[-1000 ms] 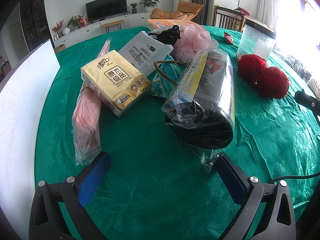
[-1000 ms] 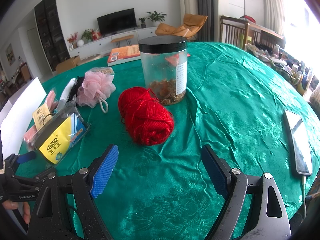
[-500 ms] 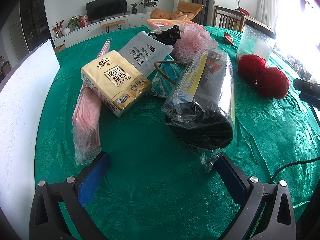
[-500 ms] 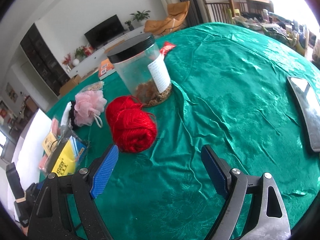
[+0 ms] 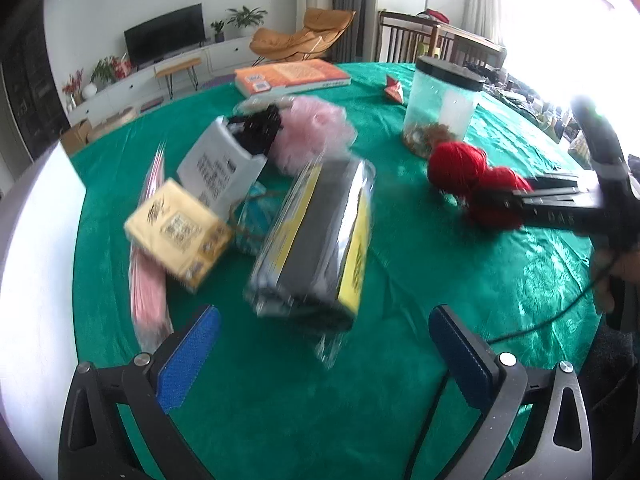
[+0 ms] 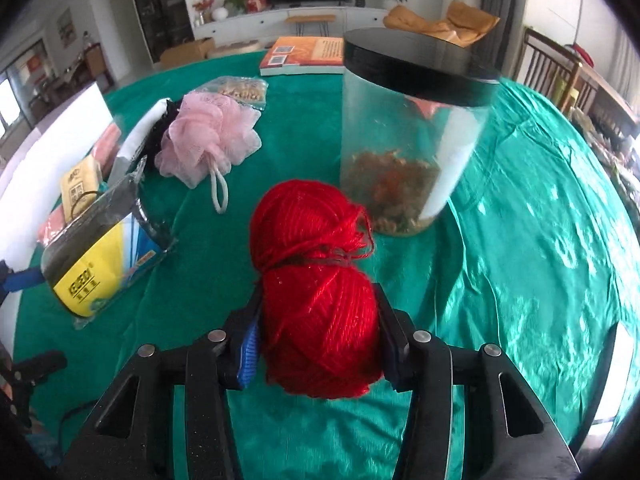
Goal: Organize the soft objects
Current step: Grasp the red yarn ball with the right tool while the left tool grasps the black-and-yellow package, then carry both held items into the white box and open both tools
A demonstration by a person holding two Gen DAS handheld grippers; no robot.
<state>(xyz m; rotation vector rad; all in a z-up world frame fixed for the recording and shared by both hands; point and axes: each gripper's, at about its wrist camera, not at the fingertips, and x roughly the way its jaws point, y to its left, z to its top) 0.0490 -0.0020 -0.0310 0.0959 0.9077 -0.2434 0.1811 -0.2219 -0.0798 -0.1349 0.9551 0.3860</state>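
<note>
I read "KEUEDI" on the yellow label of the wrapped roll [image 6: 96, 264]; the print on the tissue pack [image 5: 178, 234] and white pouch [image 5: 222, 166] is too blurred for me to read. The jar [image 6: 414, 136] under its black lid holds brownish bits at the bottom. My right gripper [image 6: 320, 332] has its jaws clamped on the near half of the red yarn [image 6: 316, 288], mid-table just before the jar. My left gripper [image 5: 324, 344] is spread wide and holds nothing. The pink pouf [image 6: 208, 138] lies beyond the roll, and the book [image 6: 304, 56] sits toward the far edge.
</note>
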